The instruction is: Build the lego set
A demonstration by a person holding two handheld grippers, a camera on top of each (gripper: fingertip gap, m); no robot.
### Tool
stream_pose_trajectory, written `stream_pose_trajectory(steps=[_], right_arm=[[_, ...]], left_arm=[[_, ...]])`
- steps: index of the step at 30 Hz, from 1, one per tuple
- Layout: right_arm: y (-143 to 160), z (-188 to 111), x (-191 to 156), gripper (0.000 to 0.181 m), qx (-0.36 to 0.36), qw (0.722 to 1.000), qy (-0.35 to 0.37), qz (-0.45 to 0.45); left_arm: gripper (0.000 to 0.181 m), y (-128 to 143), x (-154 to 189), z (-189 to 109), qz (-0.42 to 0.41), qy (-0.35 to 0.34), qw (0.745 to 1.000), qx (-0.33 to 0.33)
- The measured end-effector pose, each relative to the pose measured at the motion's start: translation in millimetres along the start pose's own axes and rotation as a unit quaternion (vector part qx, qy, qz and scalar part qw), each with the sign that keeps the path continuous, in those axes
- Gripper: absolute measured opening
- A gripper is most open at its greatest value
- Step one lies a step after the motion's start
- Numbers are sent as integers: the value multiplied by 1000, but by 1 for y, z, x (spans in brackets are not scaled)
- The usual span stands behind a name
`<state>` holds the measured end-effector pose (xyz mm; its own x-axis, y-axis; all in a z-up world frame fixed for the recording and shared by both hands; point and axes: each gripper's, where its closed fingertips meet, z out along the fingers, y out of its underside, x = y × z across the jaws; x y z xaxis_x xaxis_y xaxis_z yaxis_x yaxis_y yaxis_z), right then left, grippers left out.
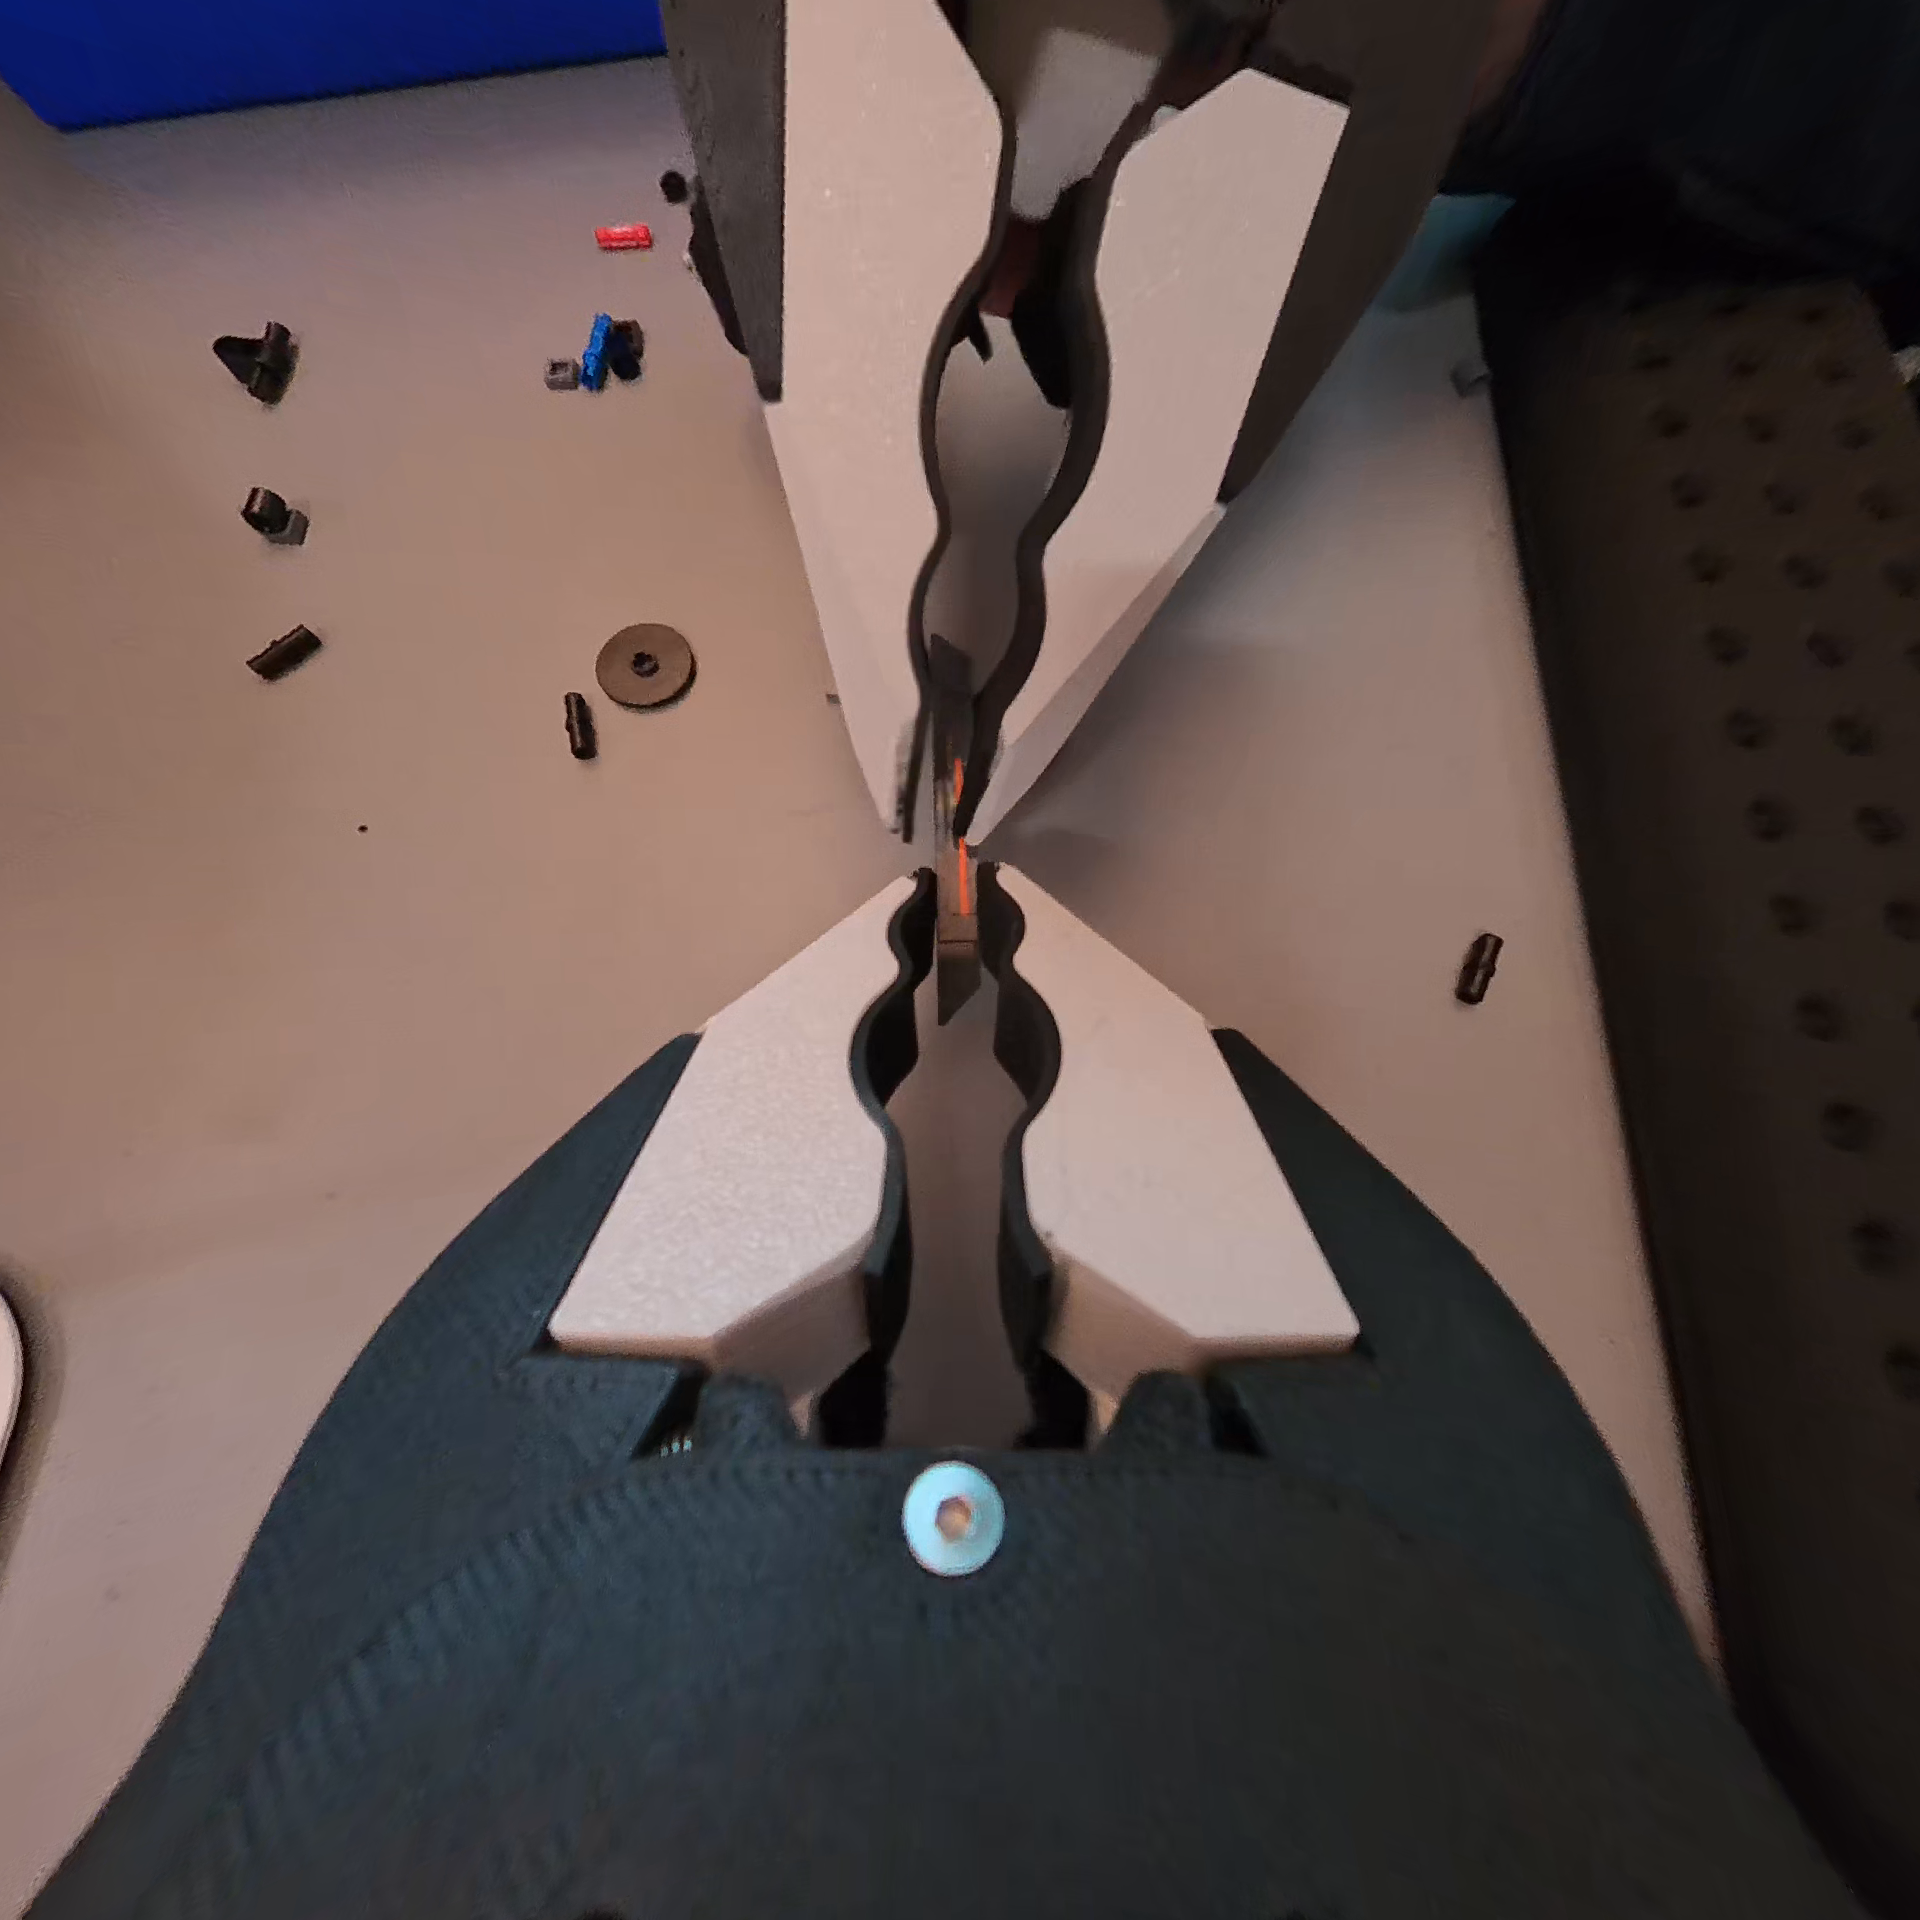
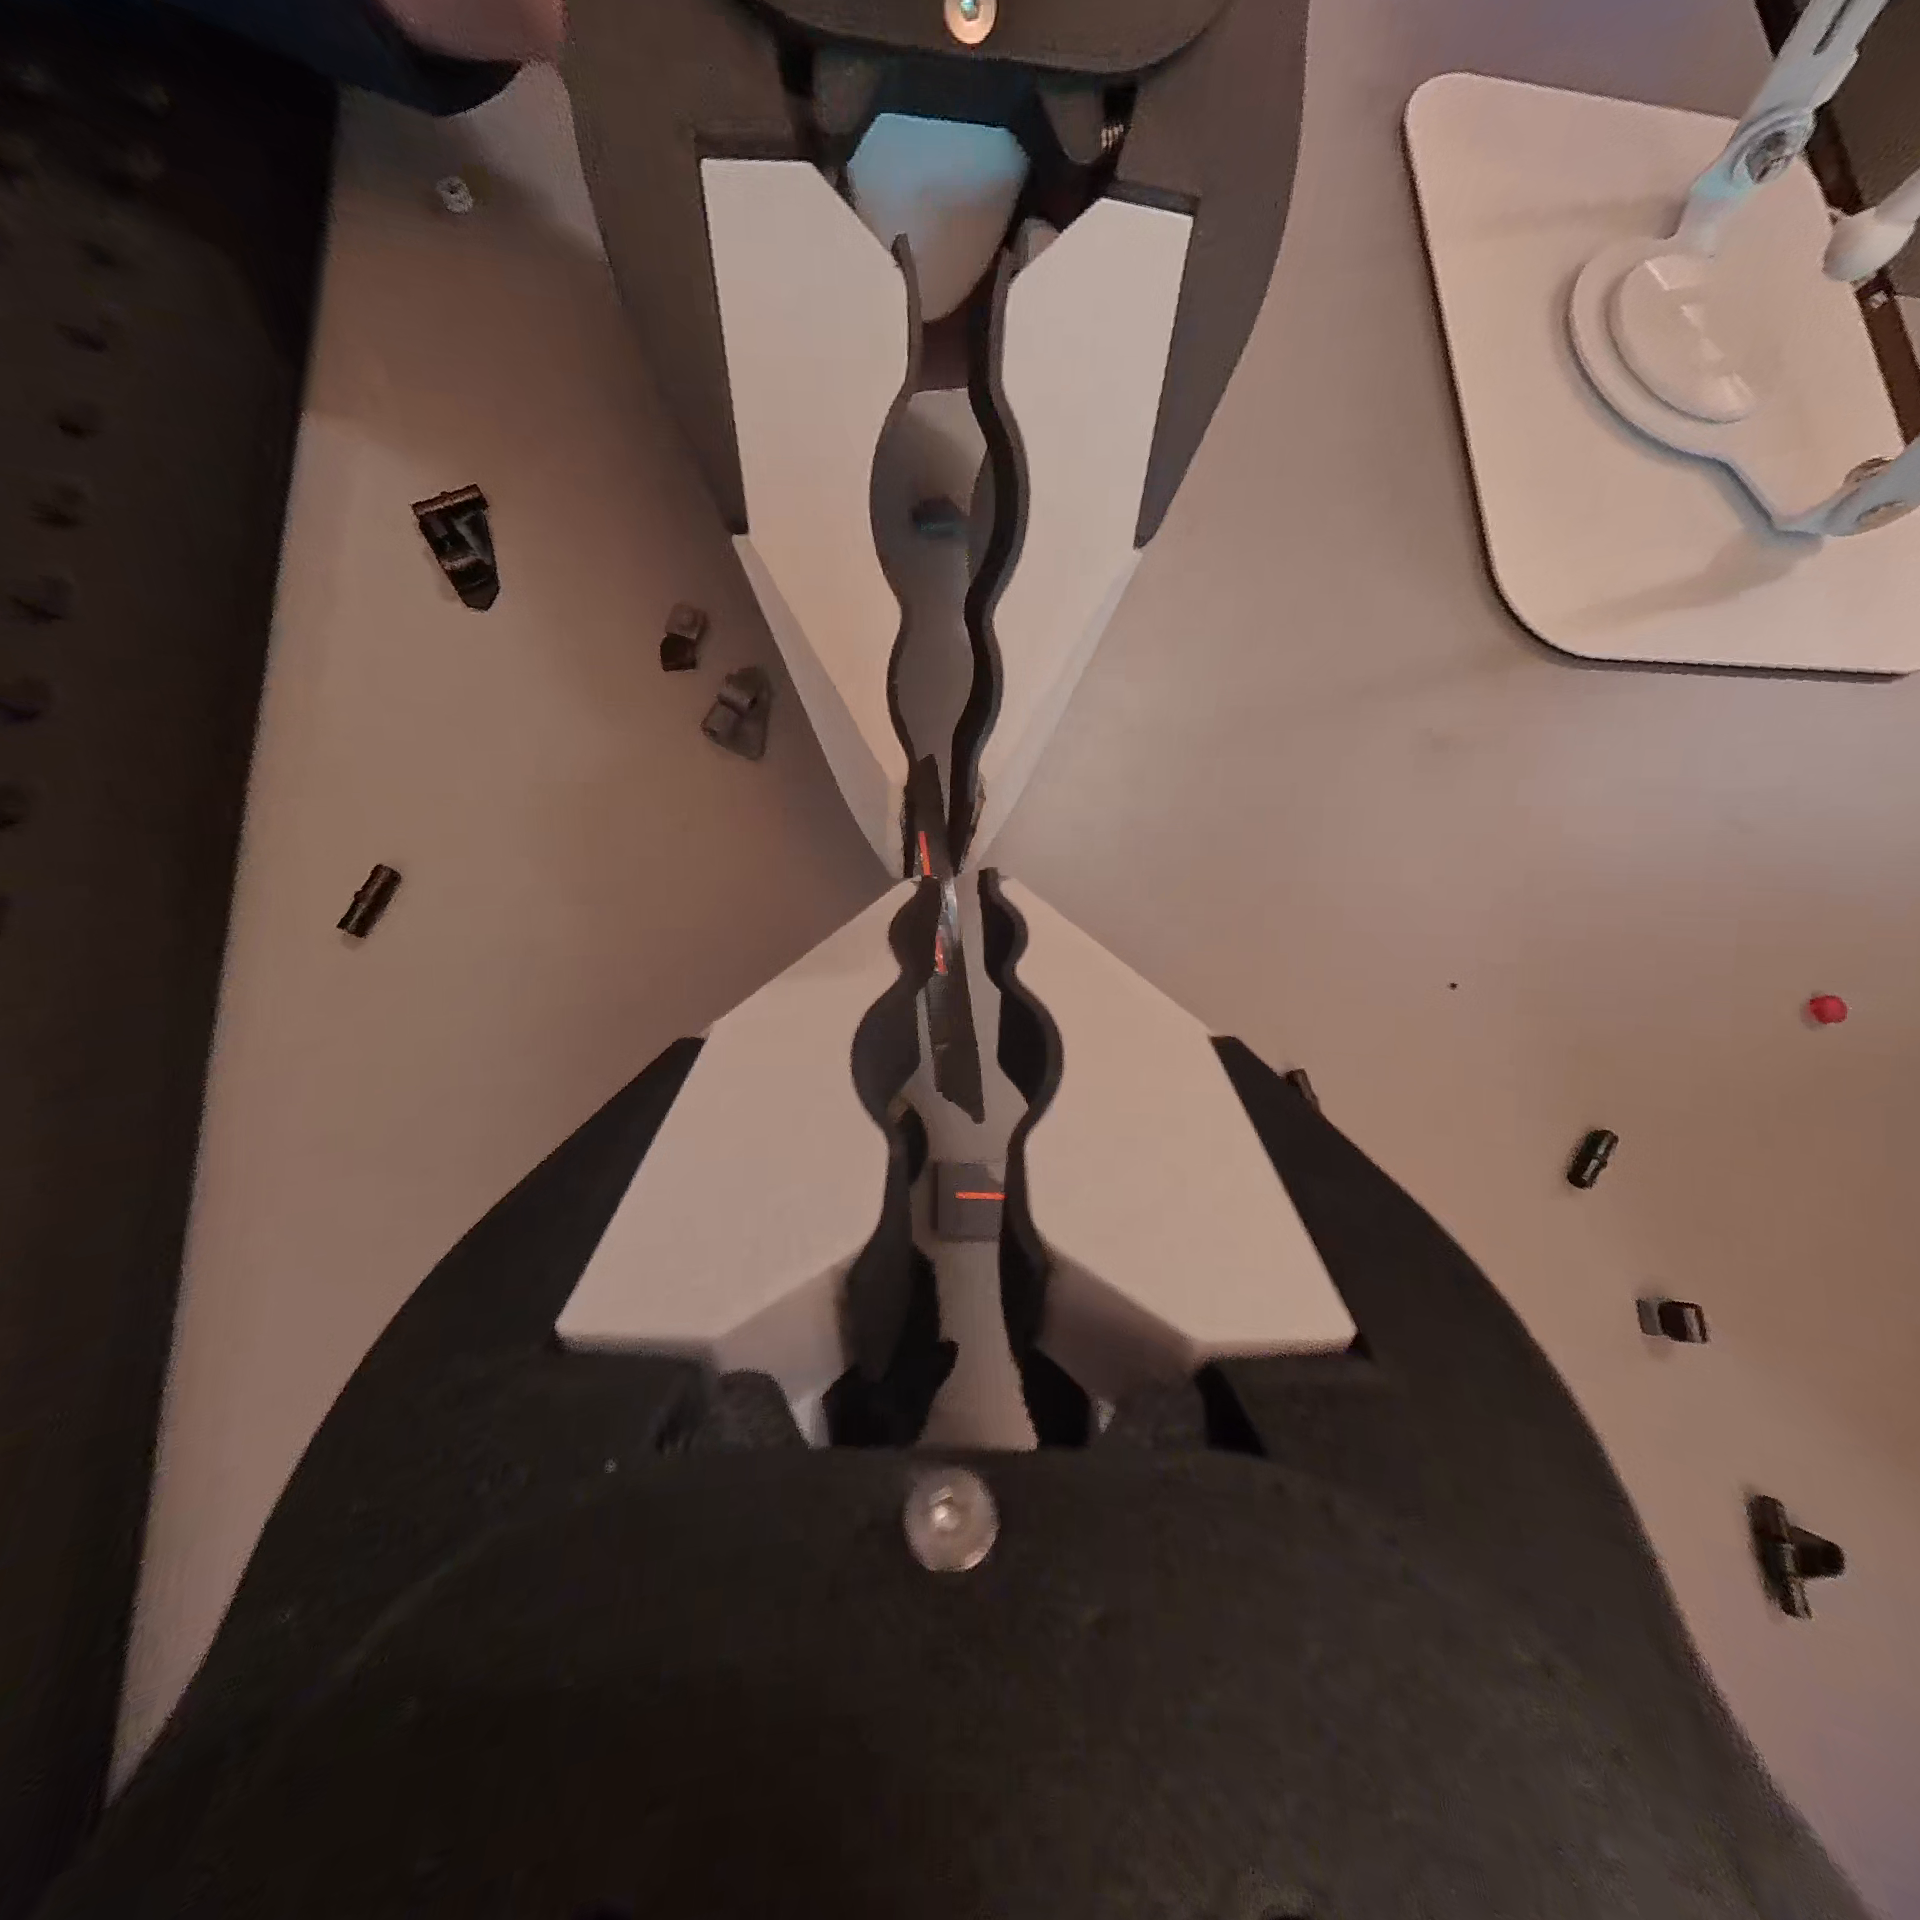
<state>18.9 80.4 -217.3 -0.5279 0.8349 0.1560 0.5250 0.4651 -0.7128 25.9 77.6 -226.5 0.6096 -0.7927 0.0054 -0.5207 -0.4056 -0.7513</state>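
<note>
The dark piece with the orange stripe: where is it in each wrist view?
Left wrist view: dark piece, centre, pinched between both hand-held grippers' tips.
Right wrist view: same piece, centre, slightly lower.
Shared landmark: the black perforated mat at the table edge.

Two claws tip to tip, right claw (image 2: 948, 894) and left claw (image 2: 940, 847), both pinching a black piece (image 2: 951, 1029).

A lab-style workbench — a pale tabletop (image 2: 1299, 831), a black perforated mat (image 1: 1745, 831) along one edge, a white stand base (image 2: 1662, 343) at the far right.
</note>
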Motion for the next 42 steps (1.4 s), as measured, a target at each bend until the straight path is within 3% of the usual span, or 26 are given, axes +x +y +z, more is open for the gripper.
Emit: stream_pose_trajectory(steps=[14,25,33,42], right_arm=[[0,-4,1,13,0,1000,2,1],[3,-4,9,7,-9,1000,24,2],[1,-12,23,6,11,998,50,22],[-9,-25,35,6,45,995,92,7]], left_arm=[[6,-12,-8,-9,-59,8,996,64],[6,-17,-13,-12,-65,1,994,90],[13,-23,-25,-23,-64,-35,990,119],[26,-21,-32,-25,-21,-87,991,98]])
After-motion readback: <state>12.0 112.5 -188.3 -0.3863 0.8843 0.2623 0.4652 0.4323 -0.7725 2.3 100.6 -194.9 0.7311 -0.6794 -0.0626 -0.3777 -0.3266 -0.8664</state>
